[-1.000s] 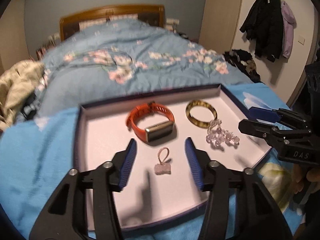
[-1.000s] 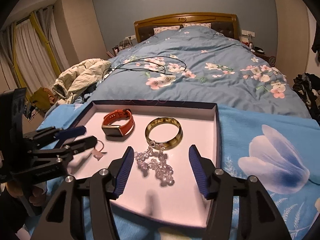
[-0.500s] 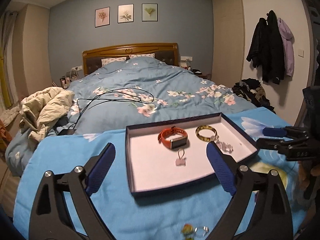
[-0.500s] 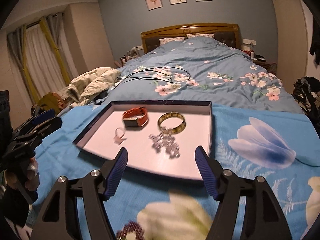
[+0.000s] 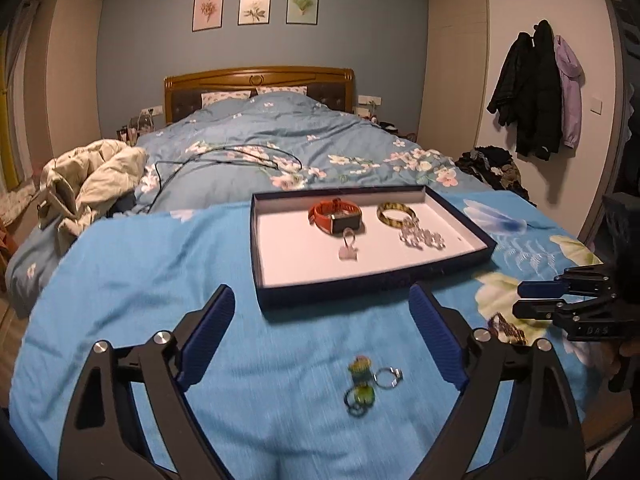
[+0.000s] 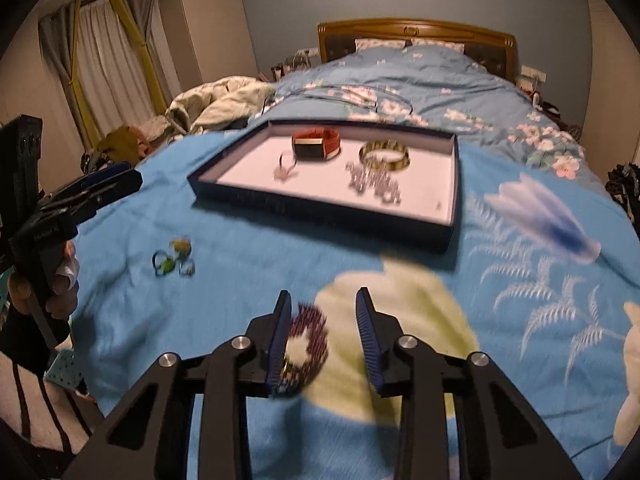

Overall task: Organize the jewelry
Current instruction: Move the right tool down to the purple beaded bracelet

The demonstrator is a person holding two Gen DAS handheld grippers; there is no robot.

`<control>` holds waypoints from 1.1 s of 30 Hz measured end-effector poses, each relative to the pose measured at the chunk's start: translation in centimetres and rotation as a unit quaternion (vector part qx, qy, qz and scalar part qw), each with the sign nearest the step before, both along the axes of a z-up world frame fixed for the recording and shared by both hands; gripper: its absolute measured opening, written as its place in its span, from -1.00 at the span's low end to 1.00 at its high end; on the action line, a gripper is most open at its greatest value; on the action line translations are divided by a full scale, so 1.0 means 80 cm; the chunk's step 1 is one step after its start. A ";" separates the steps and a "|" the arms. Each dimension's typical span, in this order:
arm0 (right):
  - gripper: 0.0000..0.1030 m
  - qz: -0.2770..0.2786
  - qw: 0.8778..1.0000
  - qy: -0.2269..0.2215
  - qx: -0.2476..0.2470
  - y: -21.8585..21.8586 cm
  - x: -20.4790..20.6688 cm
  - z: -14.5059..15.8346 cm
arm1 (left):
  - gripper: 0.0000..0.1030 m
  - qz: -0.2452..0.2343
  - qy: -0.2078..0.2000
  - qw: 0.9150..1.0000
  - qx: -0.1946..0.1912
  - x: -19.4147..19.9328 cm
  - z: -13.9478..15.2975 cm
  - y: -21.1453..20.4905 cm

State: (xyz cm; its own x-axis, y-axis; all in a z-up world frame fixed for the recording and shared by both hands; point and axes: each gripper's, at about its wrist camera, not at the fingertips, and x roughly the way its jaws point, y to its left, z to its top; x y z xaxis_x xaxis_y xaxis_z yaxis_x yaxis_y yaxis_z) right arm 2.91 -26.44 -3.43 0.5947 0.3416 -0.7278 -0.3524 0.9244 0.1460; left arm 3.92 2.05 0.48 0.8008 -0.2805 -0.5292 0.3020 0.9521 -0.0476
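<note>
While four pieces are already lying in the shallow navy tray with the white floor (image 5: 460,216) — an orange-strapped watch (image 5: 335,216), a yellow-green bangle (image 5: 396,213), a clear bead bracelet (image 5: 422,237) and a small pale charm (image 5: 347,249) — the rest is waiting on the blue bedspread. The left gripper (image 5: 322,336) is hanging wide open above a cluster of small rings (image 5: 370,380). The right gripper (image 6: 323,334), jaws having just been closing, is straddling a dark red beaded bracelet (image 6: 306,340), not visibly clamped.

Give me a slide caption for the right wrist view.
Right tool closing around a dark beaded bracelet on the blue bedspread, with the jewelry tray beyond.
</note>
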 end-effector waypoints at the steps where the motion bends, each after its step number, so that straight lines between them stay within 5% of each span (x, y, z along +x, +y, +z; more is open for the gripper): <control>1: -0.40 0.000 1.000 0.003 0.001 0.000 -0.002 -0.002 | 0.65 -0.001 0.003 1.000 0.000 -0.002 -0.002 0.000; 7: -0.43 -0.002 1.000 0.022 0.004 0.003 -0.002 -0.015 | 0.58 -0.008 0.020 1.000 0.012 -0.015 -0.019 -0.004; 19: -0.82 -0.003 0.999 0.038 -0.002 0.010 0.007 -0.029 | 0.51 -0.024 0.035 0.999 0.023 -0.028 -0.031 -0.014; 33: -1.00 0.005 0.999 0.013 0.042 0.000 -0.015 0.003 | 0.40 -0.035 0.048 0.998 0.028 -0.032 -0.041 -0.014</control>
State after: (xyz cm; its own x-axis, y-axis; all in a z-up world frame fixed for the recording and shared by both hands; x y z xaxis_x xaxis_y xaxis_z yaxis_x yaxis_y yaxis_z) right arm 1.71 -26.46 -3.17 0.5723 0.4075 -0.7116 -0.3563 0.9052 0.2317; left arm 1.32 0.91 -2.81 0.7258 -0.3018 -0.6182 0.3644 0.9309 -0.0266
